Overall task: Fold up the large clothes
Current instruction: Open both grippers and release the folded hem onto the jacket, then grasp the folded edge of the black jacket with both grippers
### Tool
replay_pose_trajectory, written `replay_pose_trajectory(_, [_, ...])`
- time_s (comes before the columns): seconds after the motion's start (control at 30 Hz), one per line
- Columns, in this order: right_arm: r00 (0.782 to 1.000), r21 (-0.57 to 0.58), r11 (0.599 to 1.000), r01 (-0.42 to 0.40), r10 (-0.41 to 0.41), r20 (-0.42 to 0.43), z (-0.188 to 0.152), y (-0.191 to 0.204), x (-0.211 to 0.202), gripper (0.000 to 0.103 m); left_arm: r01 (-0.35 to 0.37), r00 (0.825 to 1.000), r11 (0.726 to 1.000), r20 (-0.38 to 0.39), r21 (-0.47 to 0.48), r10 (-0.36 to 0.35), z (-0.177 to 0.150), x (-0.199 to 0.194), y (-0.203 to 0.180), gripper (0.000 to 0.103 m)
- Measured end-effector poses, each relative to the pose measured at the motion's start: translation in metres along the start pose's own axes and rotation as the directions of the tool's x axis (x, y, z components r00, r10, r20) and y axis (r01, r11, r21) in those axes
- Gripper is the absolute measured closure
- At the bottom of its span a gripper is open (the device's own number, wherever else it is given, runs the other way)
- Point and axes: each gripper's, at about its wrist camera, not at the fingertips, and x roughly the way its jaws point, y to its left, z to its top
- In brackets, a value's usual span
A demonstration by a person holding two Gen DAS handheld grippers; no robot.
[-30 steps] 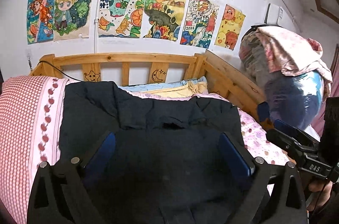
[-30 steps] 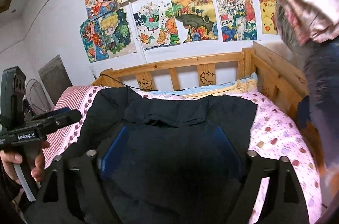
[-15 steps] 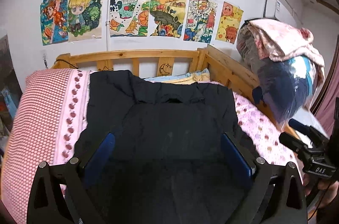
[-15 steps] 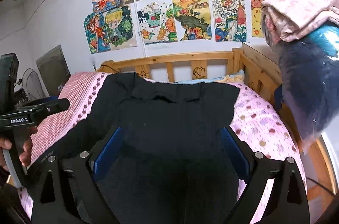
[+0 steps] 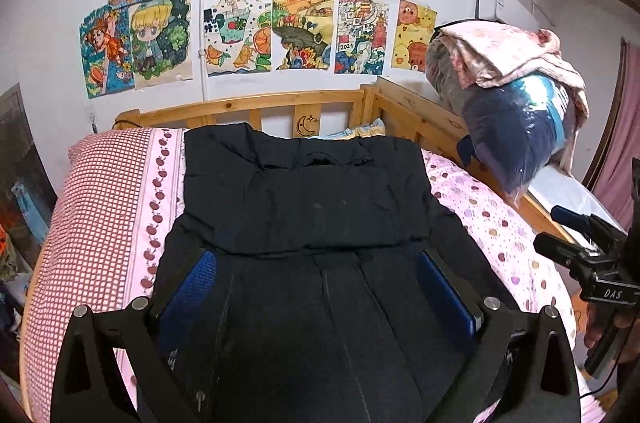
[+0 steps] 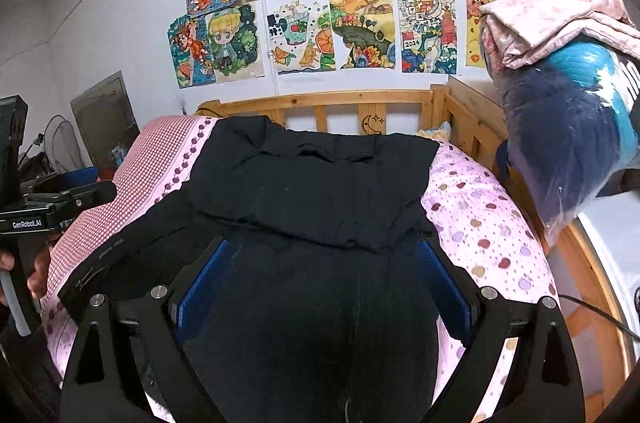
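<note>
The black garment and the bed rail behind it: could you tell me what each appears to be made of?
The black garment looks like matte padded synthetic fabric, judging by its puffy creases and stitched panel lines, though the fibre cannot be told. The bed rail appears to be pale varnished wood, with visible knots and grain.

Black coat: matt woven cloth, faintly quilted, with stitched seams and light lint marks. Bed sheet: soft pink printed cotton, matt; its left part carries a fine red-and-white check with an apple border. Bed frame: pale varnished wood, smooth, with visible knots and a dark moon motif. Wall drawings: matt paper, coloured in crayon or paint, edges slightly curled. Bundle: dark blue fabric in glossy, crinkled clear plastic, topped by a floral cloth. Left hand-held gripper and right hand-held gripper: matt black plastic bodies, bright metal screws, finely textured blue finger pads.
</note>
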Motion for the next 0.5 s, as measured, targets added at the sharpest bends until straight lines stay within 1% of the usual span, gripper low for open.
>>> replay_pose_trajectory(0.23, [1.000, -0.024, 1.000, -0.010, 0.011, 0.014, -0.023, 0.011, -0.027, 0.012, -0.001, 1.000, 1.000, -0.005, 0.019, 0.001, -0.030, -0.027, 0.002, 0.002])
replay_pose_trajectory(0.5, [0.999, -0.065, 0.997, -0.032, 0.033, 0.008, -0.056, 0.029, -0.048, 0.012, -0.015, 1.000, 1.000, -0.004, 0.028, 0.015, -0.069, -0.052, 0.019, 0.002])
